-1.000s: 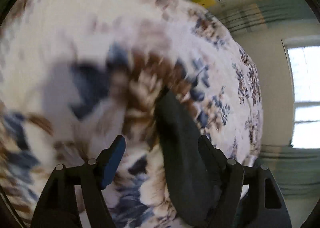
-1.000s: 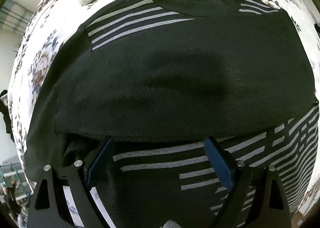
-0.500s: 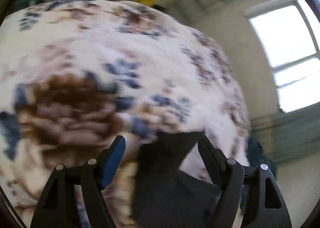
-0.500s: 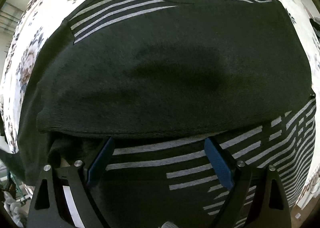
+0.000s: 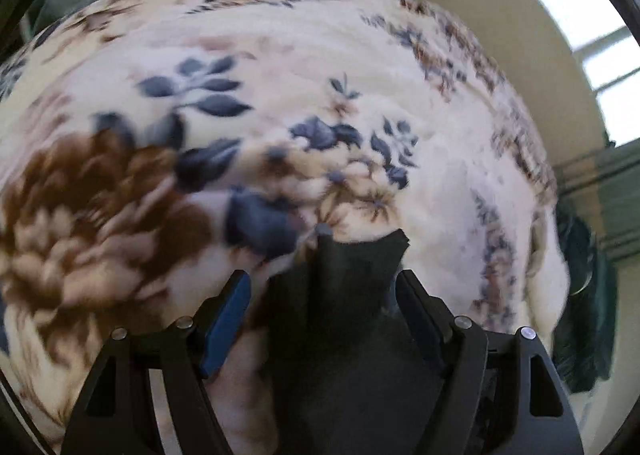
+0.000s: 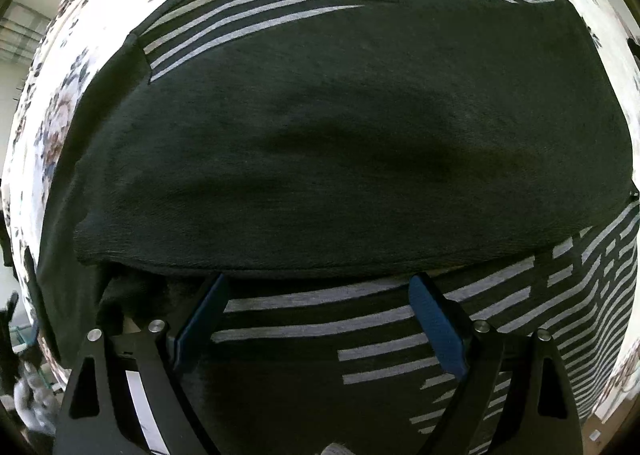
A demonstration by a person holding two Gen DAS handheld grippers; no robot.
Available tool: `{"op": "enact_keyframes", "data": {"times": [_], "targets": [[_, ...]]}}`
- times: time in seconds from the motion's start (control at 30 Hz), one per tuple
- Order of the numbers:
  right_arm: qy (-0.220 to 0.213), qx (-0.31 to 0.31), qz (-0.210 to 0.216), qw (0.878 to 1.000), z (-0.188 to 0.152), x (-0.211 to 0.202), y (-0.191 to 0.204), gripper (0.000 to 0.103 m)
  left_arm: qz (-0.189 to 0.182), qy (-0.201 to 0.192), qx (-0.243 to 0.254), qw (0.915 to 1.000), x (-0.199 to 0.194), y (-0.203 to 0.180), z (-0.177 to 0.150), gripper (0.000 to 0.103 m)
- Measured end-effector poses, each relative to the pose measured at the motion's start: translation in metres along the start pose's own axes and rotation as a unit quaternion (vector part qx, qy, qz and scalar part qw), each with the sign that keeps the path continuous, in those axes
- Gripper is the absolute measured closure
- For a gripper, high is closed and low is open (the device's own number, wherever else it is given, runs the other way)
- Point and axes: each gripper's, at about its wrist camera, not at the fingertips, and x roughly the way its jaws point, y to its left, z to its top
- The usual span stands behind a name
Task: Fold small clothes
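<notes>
Lying flat on a floral fleece blanket (image 6: 52, 111), a black sweater with grey stripes (image 6: 352, 127) fills the right wrist view. Its plain black lower half is already folded up over the striped body, with the neckline at the top of the picture and a striped sleeve spreading out at the lower right.

The right gripper (image 6: 318, 307) points straight down over the striped cloth just below the fold's edge. Its blue-padded jaws stand apart and hold nothing; whether the tips press on the cloth cannot be told.

In the left wrist view, the left gripper (image 5: 322, 295) hangs tilted over the blanket's brown and blue flowers. A dark strip of cloth (image 5: 356, 275), probably the sweater's other sleeve or a corner of it, runs up between the jaws and ends in a ragged tip ahead of them. It lies against the right-hand pad while the left-hand pad stands clear of it, so the jaws look released rather than clenched.

The step in hand seems to be bringing a side piece in over the body. The next move calls for closing on that strip and laying it across the fold.
</notes>
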Motion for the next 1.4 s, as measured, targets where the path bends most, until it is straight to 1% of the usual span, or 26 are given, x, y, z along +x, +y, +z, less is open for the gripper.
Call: {"op": "enact_keyframes", "data": {"times": [0.03,0.07,0.1,0.13,0.17,0.2,0.27,0.37,0.43,0.5,0.57,0.6,0.63,0.7,0.73,0.77,0.83,0.93,1.0,1.03,1.07,1.1,1.13,1.2,1.27,1.4], "targets": [[0.001,0.001,0.000,1.000,0.000,0.001,0.000,0.010,0.003,0.003,0.013,0.9999,0.006,-0.005,0.004,0.032],[0.003,0.002,0.001,1.000,-0.001,0.002,-0.002,0.010,0.008,0.007,0.025,0.9996,0.008,-0.009,0.006,0.051],[0.005,0.003,0.002,1.000,-0.002,0.002,-0.003,0.010,0.008,0.006,0.043,0.9990,0.011,-0.014,0.008,0.088],[0.007,0.002,0.003,1.000,0.002,0.003,-0.006,0.010,0.016,0.010,0.056,0.9983,0.013,-0.018,0.010,0.102],[0.008,0.002,0.003,1.000,0.004,0.003,-0.006,0.010,0.021,0.008,0.066,0.9976,0.011,-0.020,0.011,0.100],[0.008,0.003,0.005,1.000,0.003,0.003,-0.008,0.010,0.011,-0.008,0.073,0.9972,0.002,-0.021,0.011,0.100],[0.010,0.005,0.008,1.000,0.005,0.002,-0.011,0.010,0.014,-0.029,0.072,0.9969,-0.015,-0.018,0.010,0.100],[0.007,0.013,0.013,1.000,0.006,0.000,-0.017,0.010,0.020,-0.071,0.037,0.9966,-0.053,0.004,0.007,0.100],[0.006,0.016,0.016,1.000,0.006,0.000,-0.018,0.010,0.034,-0.101,-0.003,0.9943,-0.084,0.030,0.001,0.100],[0.006,0.019,0.018,1.000,0.006,-0.004,-0.023,0.010,0.053,-0.128,-0.060,0.9886,-0.113,0.065,-0.010,0.100],[0.006,0.022,0.020,1.000,0.004,-0.006,-0.024,0.010,0.053,-0.139,-0.126,0.9808,-0.132,0.103,-0.026,0.099],[0.006,0.022,0.020,1.000,0.001,-0.009,-0.029,0.010,0.045,-0.132,-0.153,0.9782,-0.135,0.120,-0.033,0.097],[0.007,0.023,0.021,0.999,0.009,-0.007,-0.025,0.010,0.032,-0.121,-0.181,0.9755,-0.135,0.134,-0.040,0.092],[0.008,0.026,0.025,0.999,0.008,-0.010,-0.027,0.010,0.002,-0.094,-0.237,0.9669,-0.129,0.161,-0.063,0.043],[0.008,0.027,0.026,0.999,0.008,-0.011,-0.029,0.010,-0.021,-0.094,-0.249,0.9637,-0.125,0.163,-0.071,0.037],[0.008,0.030,0.029,0.999,0.007,-0.013,-0.030,0.010,-0.061,-0.092,-0.270,0.9564,-0.119,0.170,-0.083,0.037],[0.008,0.033,0.033,0.999,0.006,-0.016,-0.033,0.010,-0.098,-0.076,-0.290,0.9490,-0.103,0.172,-0.093,0.037],[0.009,0.031,0.033,0.999,0.005,-0.023,-0.039,0.010,-0.117,-0.057,-0.302,0.9443,-0.068,0.165,-0.095,0.037],[0.011,0.028,0.030,0.999,0.003,-0.024,-0.041,0.010,-0.108,-0.068,-0.293,0.9475,-0.056,0.155,-0.085,0.038],[0.011,0.027,0.029,0.999,0.003,-0.025,-0.041,0.010,-0.100,-0.079,-0.278,0.9520,-0.056,0.149,-0.078,0.040],[0.011,0.026,0.028,0.999,0.002,-0.027,-0.042,0.010,-0.081,-0.094,-0.250,0.9603,-0.060,0.137,-0.066,0.082],[0.010,0.025,0.029,0.999,0.001,-0.029,-0.042,0.010,-0.073,-0.096,-0.232,0.9654,-0.063,0.130,-0.058,0.098],[0.008,0.023,0.029,0.999,0.000,-0.031,-0.042,0.010,-0.062,-0.108,-0.215,0.9687,-0.070,0.123,-0.048,0.098],[0.000,0.017,0.029,0.999,-0.005,-0.038,-0.032,0.010,-0.056,-0.132,-0.196,0.9701,-0.084,0.117,-0.035,0.098],[-0.008,0.014,0.026,1.000,-0.002,-0.050,-0.029,0.010,-0.060,-0.148,-0.189,0.9689,-0.096,0.118,-0.024,0.098],[-0.019,0.009,0.015,1.000,-0.006,-0.060,-0.022,0.010,-0.056,-0.138,-0.193,0.9699,-0.091,0.136,-0.010,0.098]]}}
